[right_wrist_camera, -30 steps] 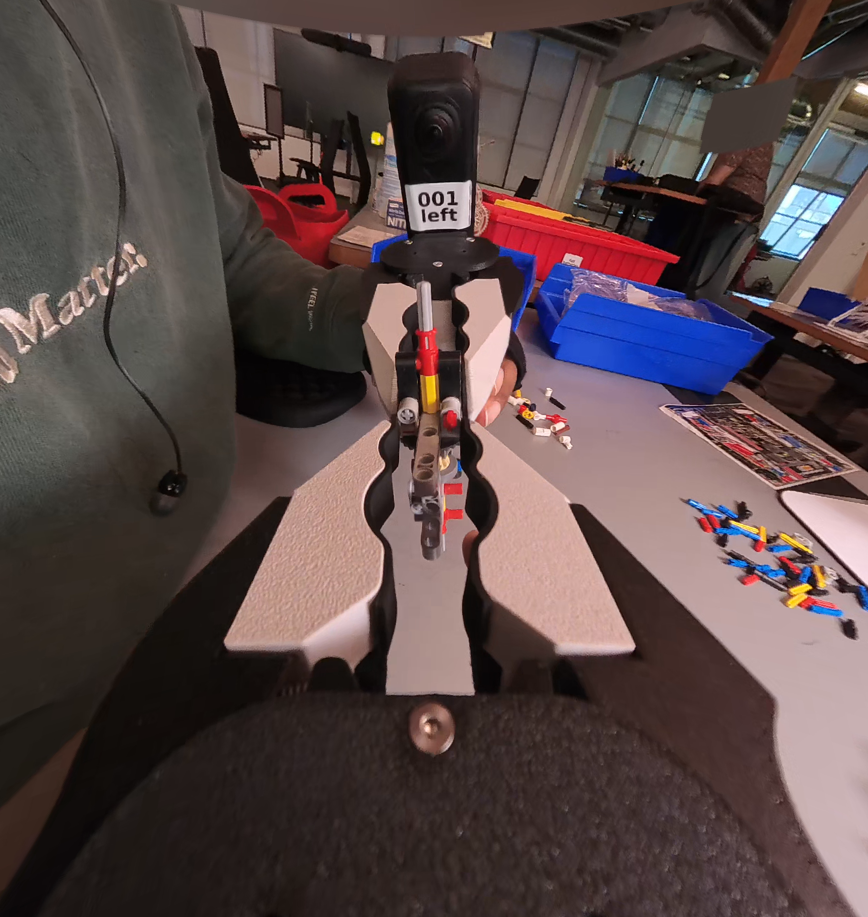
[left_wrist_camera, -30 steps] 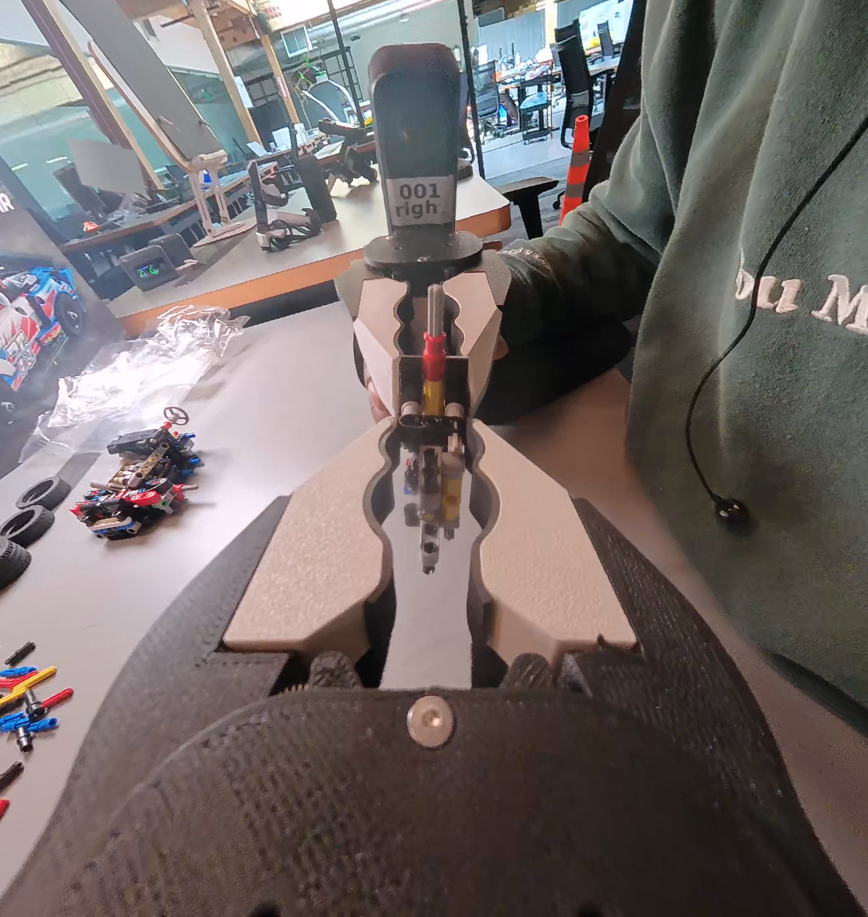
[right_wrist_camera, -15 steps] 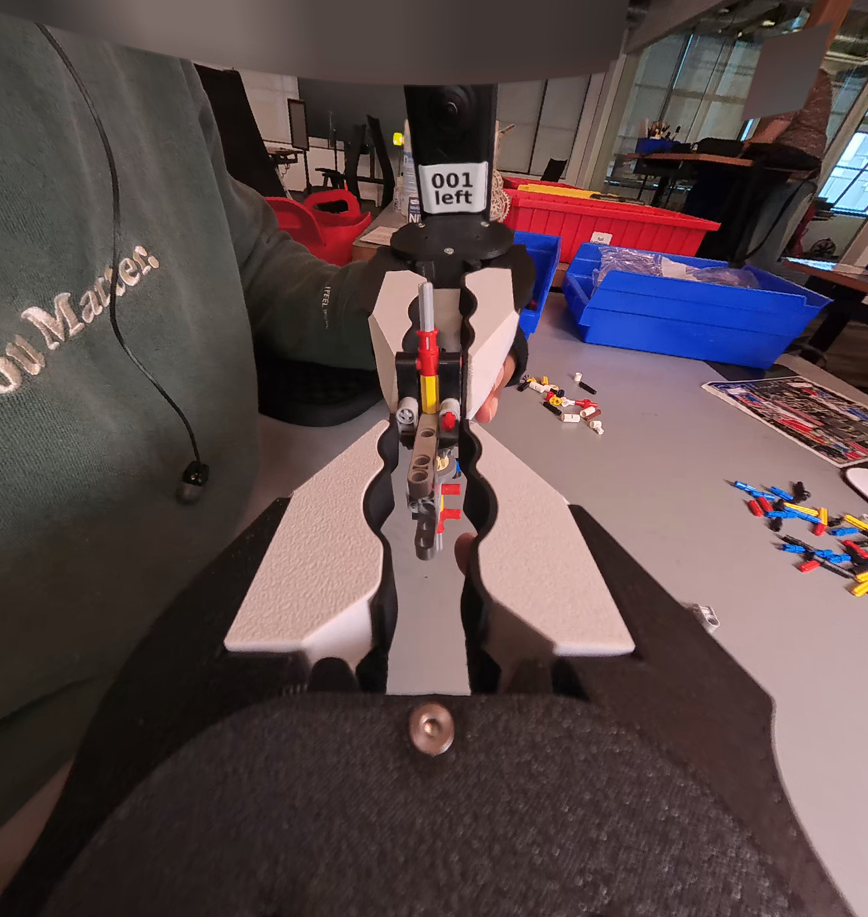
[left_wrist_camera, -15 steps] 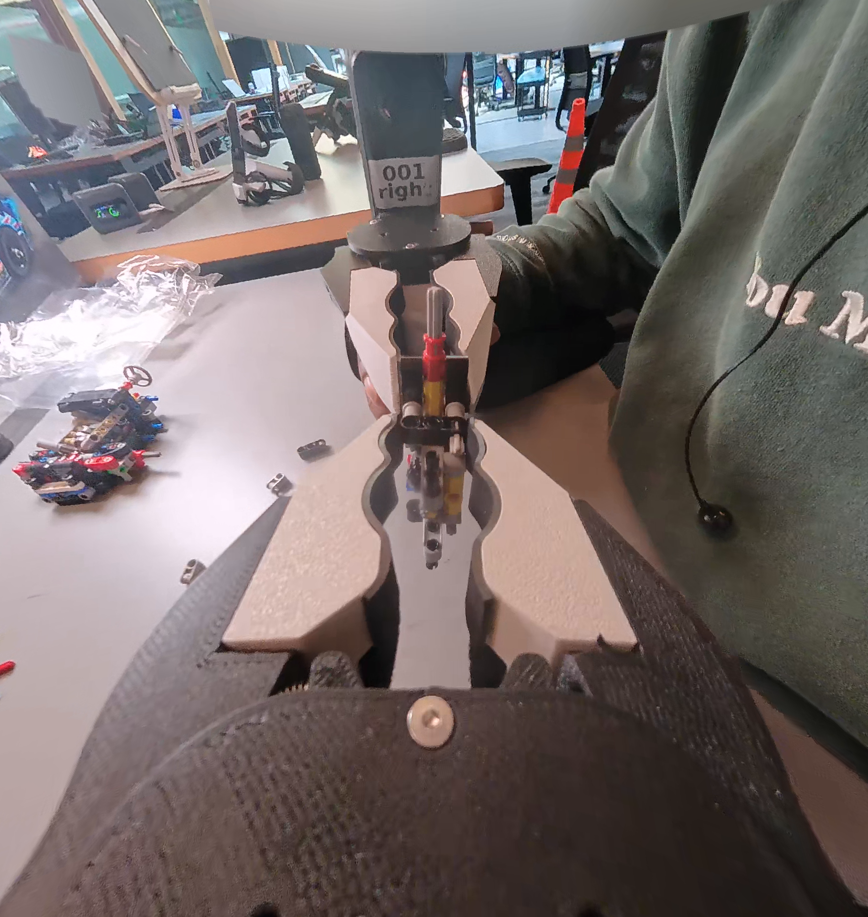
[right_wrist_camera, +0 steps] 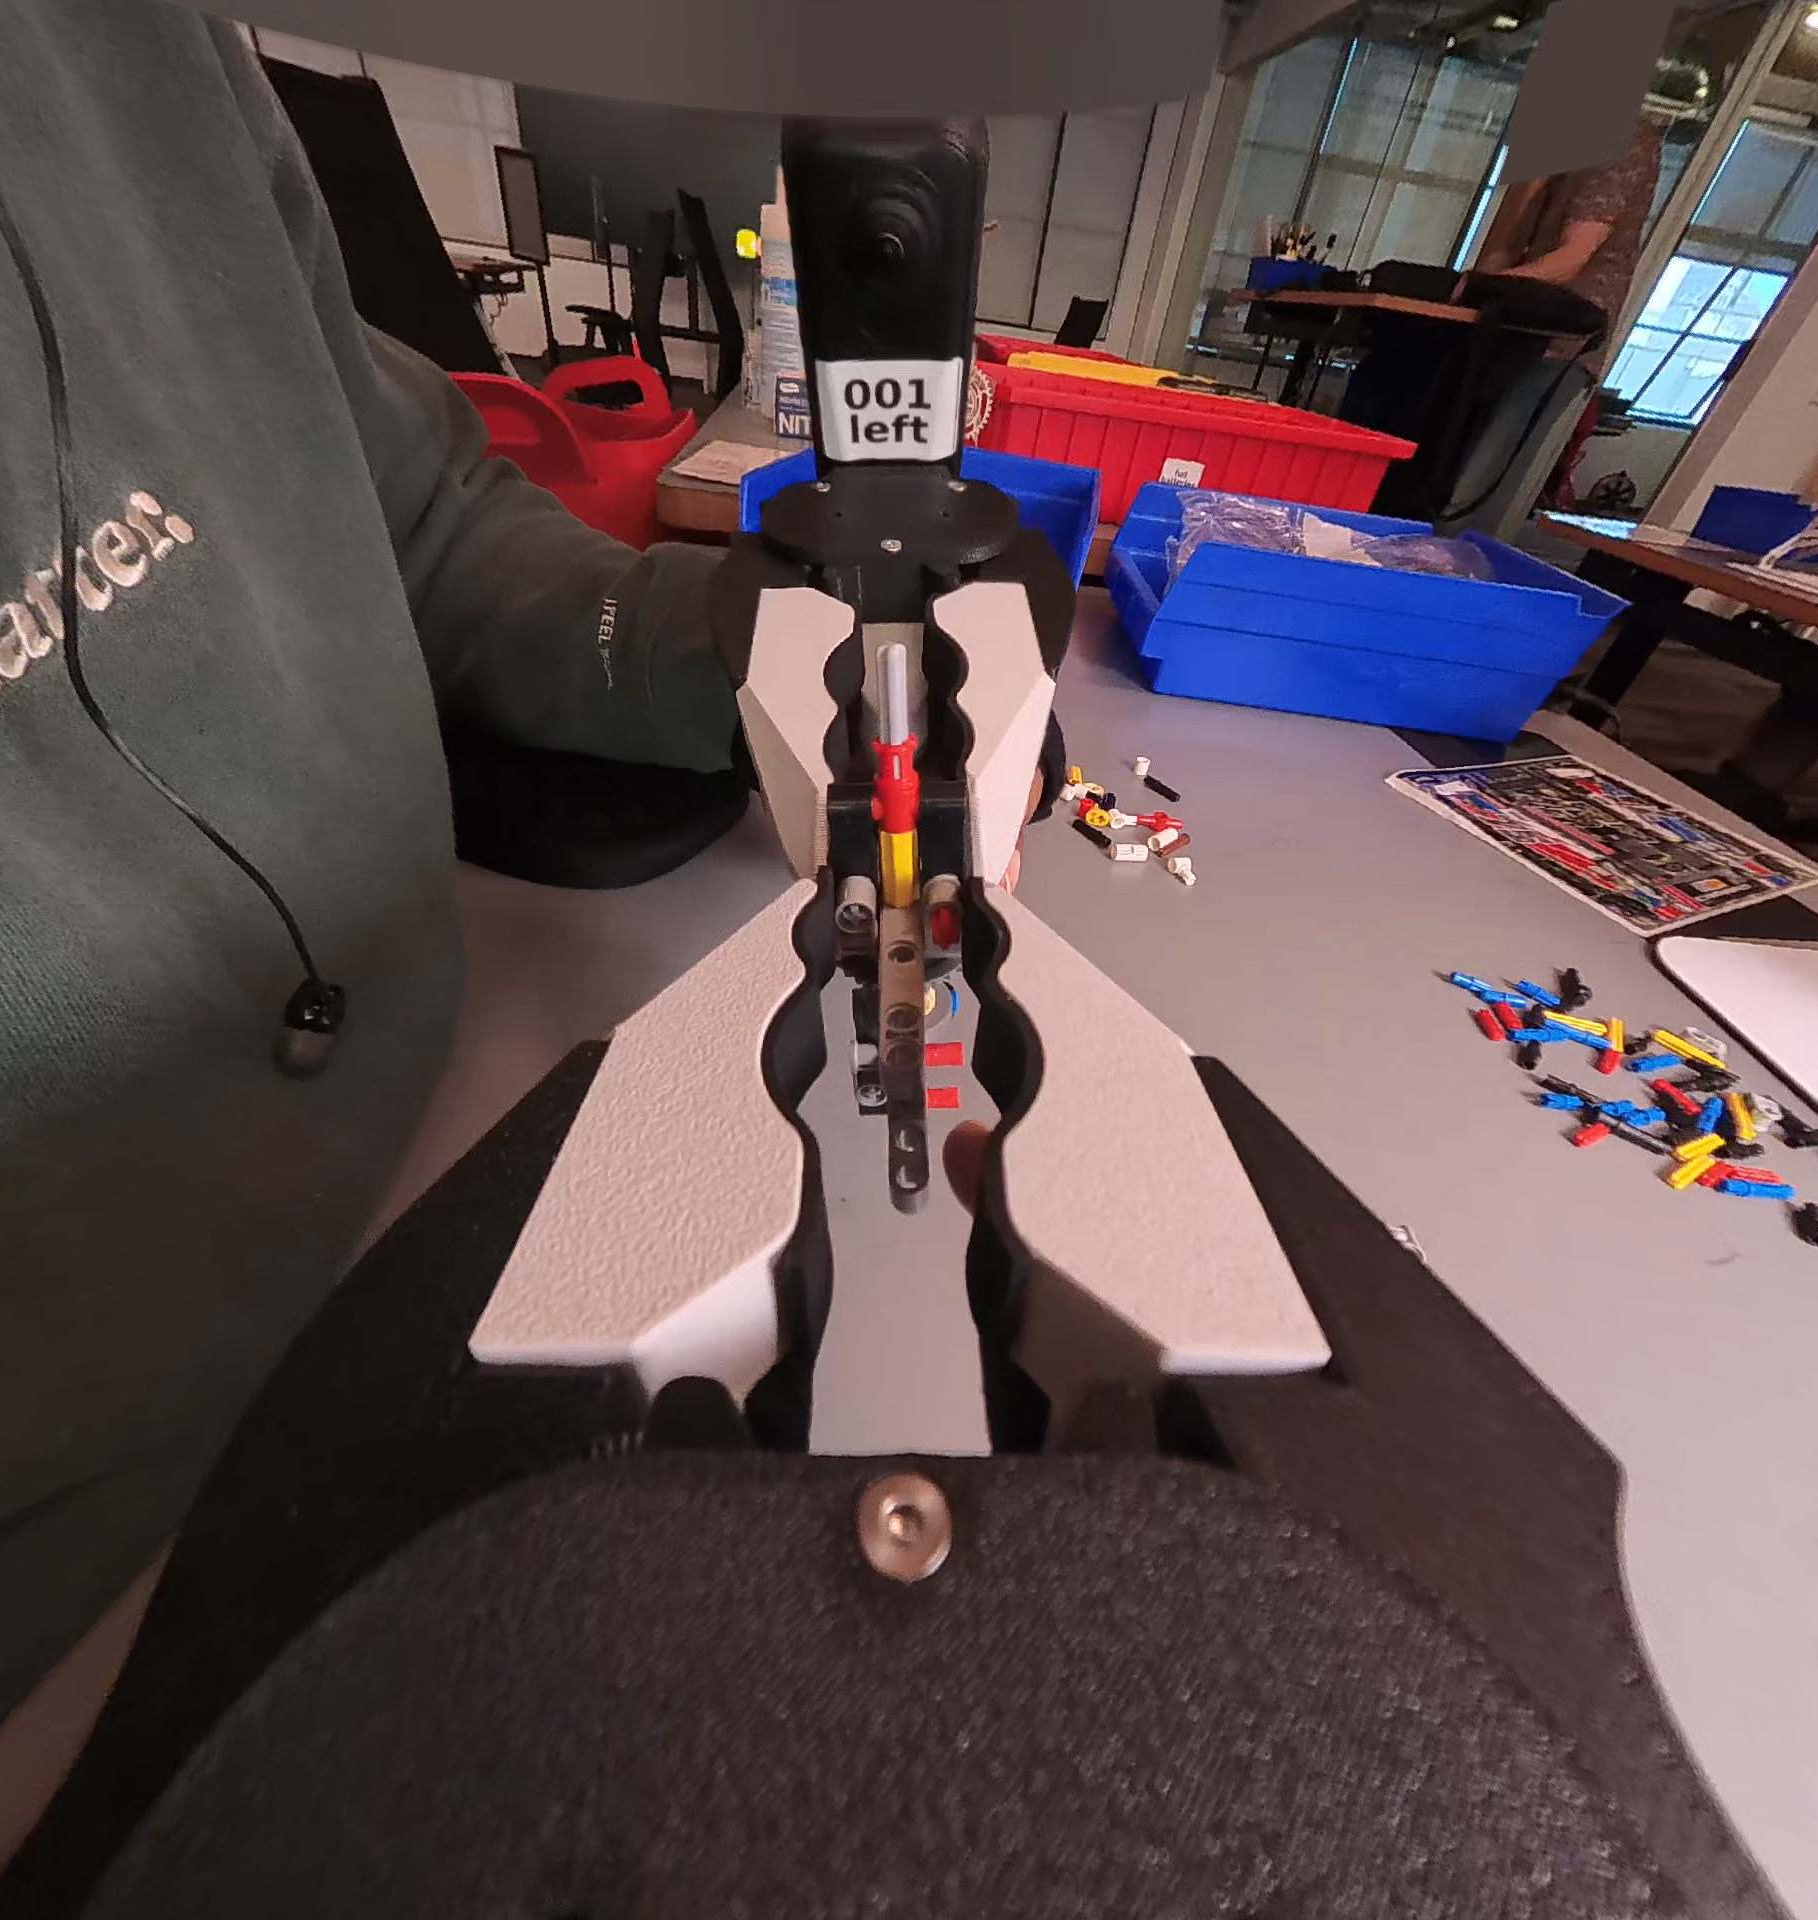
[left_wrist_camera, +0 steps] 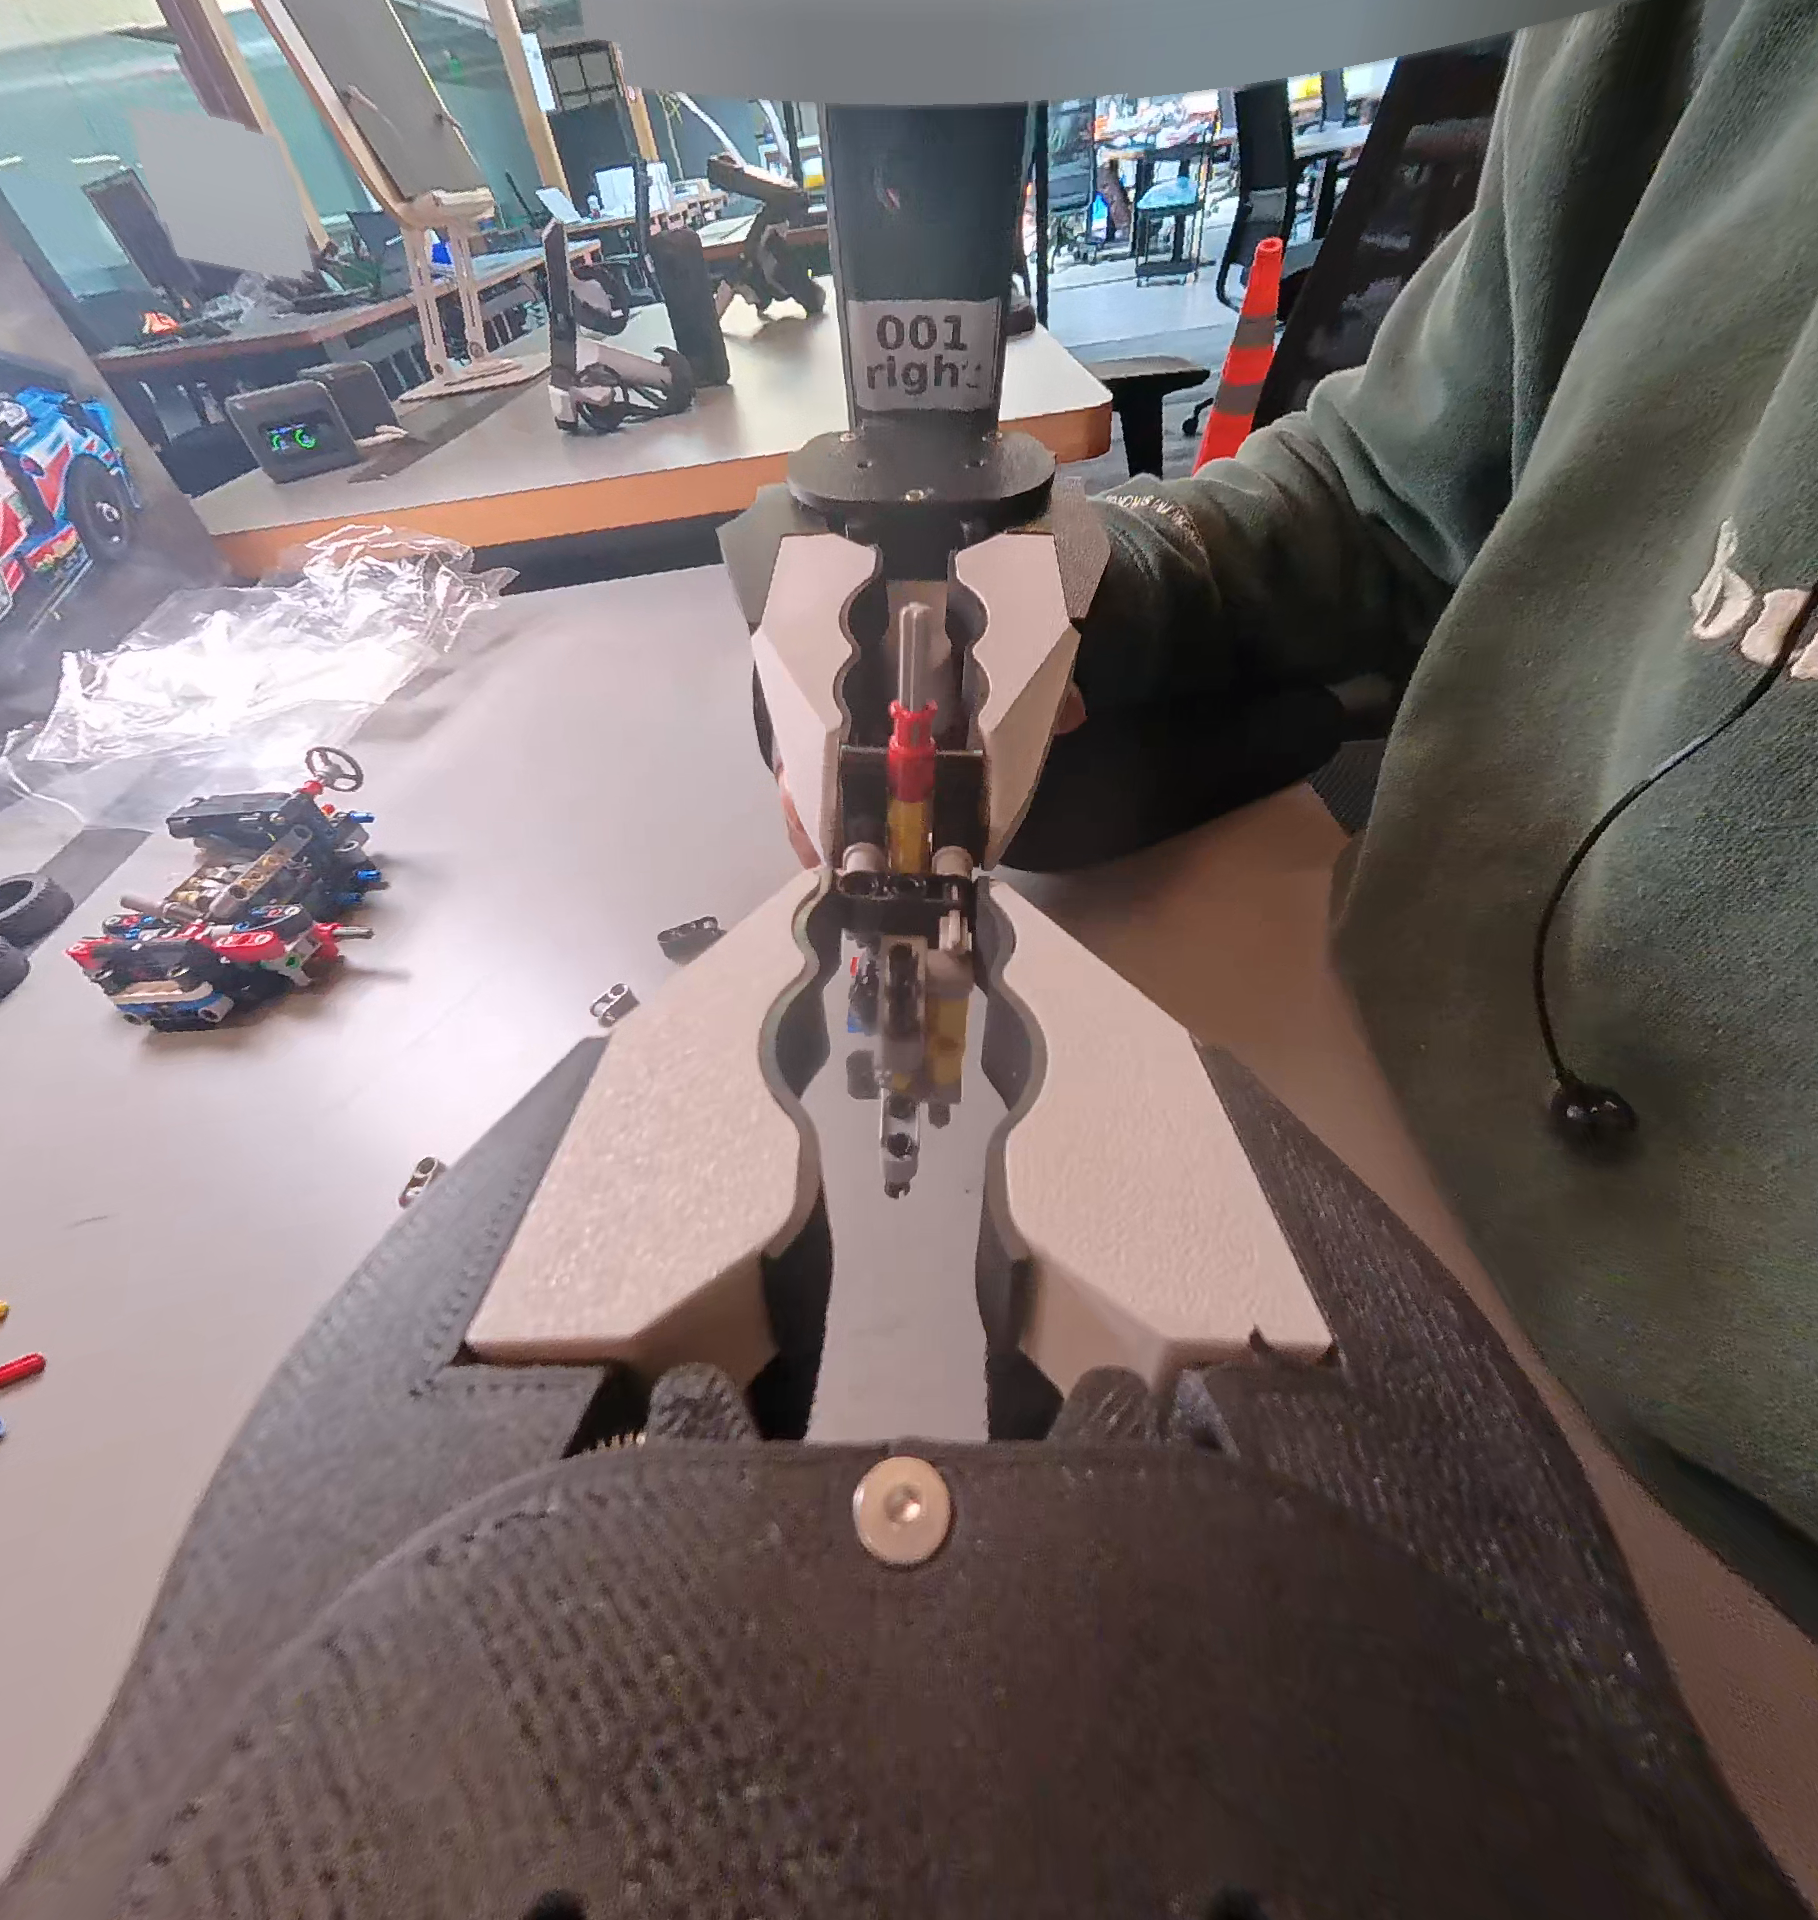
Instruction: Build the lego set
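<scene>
both claws face tip to tip, left claw (left_wrist_camera: 900,904) and right claw (right_wrist_camera: 889,894) each clamped on one lego subassembly (left_wrist_camera: 910,997); uneven pull could snap it, dropping bits near half-built car (left_wrist_camera: 224,920).

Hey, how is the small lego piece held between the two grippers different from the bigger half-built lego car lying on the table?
The slim lego subassembly is held off the table between the left gripper and right gripper; the half-built lego car chassis lies free on the grey table. The subassembly is narrow and stick-like with a grey axle; the chassis is wider, with a steering wheel. Both mix black, red and blue parts.
</scene>
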`<state>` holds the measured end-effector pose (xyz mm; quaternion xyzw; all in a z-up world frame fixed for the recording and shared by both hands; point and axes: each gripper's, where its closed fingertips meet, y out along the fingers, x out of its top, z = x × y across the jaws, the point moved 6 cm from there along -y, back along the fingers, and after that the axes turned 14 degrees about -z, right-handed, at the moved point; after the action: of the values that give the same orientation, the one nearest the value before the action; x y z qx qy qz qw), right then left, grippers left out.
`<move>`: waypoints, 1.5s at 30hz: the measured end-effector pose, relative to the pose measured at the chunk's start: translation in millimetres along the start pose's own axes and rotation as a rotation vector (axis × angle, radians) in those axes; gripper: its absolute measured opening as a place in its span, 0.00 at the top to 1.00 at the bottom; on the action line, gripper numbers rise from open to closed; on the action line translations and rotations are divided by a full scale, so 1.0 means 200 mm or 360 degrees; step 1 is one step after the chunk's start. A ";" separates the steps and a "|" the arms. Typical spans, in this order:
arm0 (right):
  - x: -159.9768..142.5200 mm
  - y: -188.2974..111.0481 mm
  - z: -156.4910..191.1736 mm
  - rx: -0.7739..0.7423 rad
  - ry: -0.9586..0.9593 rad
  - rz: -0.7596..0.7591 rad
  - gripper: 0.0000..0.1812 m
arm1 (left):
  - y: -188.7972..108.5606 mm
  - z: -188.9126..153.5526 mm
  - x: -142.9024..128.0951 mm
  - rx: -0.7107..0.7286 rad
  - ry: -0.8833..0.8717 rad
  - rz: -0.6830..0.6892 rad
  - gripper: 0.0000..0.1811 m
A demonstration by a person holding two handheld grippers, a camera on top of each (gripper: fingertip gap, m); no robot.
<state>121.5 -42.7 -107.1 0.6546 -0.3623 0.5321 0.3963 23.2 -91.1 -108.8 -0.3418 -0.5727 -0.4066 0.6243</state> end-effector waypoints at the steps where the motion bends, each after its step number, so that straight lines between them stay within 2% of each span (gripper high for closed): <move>1: 0.00 0.00 0.00 -0.0002 0.0003 0.0000 0.87 | 0.00 0.00 0.00 0.0003 -0.0009 -0.0003 0.88; 9: -0.01 0.00 -0.02 -0.0055 -0.0061 -0.0020 0.87 | 0.00 0.03 -0.03 0.0024 0.0016 -0.0026 0.88; 11: -0.02 0.00 -0.03 -0.0085 -0.0231 0.0009 0.87 | -0.01 0.06 -0.03 0.0063 -0.0013 -0.0051 0.87; 13: -0.04 -0.02 -0.04 -0.0128 -0.0465 0.0086 0.87 | -0.04 0.08 -0.06 0.0092 -0.0096 -0.0041 0.77; 15: -0.09 -0.03 -0.05 -0.0132 -0.0657 0.0207 0.87 | -0.07 0.12 -0.10 0.0116 -0.0235 0.0002 0.73; 19: -0.21 -0.02 -0.04 -0.0021 -0.0918 0.0441 0.87 | -0.09 0.13 -0.20 0.0096 -0.0371 0.0205 0.78; 23: -0.27 0.01 -0.02 0.0078 -0.1070 0.0561 0.87 | -0.07 0.10 -0.31 0.0108 -0.0164 0.0557 0.84; 25: -0.30 0.00 -0.01 0.0102 -0.1101 0.0644 0.87 | -0.06 0.10 -0.33 0.0163 -0.0023 0.0657 0.87; 27: -0.32 -0.02 -0.02 0.0094 -0.1075 0.0744 0.84 | -0.05 0.11 -0.33 0.0200 0.0060 0.0723 0.92; 28: -0.33 -0.03 -0.04 0.0066 -0.1031 0.0805 0.79 | -0.05 0.10 -0.34 0.0204 0.0073 0.0753 0.92; 31: -0.32 -0.11 -0.10 -0.0060 -0.0727 0.0907 0.71 | -0.04 0.07 -0.35 0.0165 0.0077 0.0776 0.92; 35: -0.24 -0.20 -0.14 -0.0170 -0.0407 0.0860 0.73 | -0.05 0.09 -0.30 0.0168 -0.0058 0.0592 0.91; 38: -0.25 -0.23 -0.14 -0.0167 -0.0245 0.0899 0.75 | -0.10 0.14 -0.26 0.0229 -0.0233 0.0452 0.87; 41: -0.29 -0.20 -0.10 -0.0065 -0.0109 0.0970 0.73 | -0.13 0.19 -0.30 0.0287 -0.0323 0.0486 0.78; 45: -0.36 -0.17 -0.14 -0.0046 -0.0215 0.1159 0.76 | -0.09 0.20 -0.34 0.0245 -0.0387 0.0569 0.69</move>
<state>128.3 0.5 -179.2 0.5108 -0.6043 0.5887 0.1652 -11.2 -56.1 -173.2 -0.4357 -0.6035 -0.2004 0.6370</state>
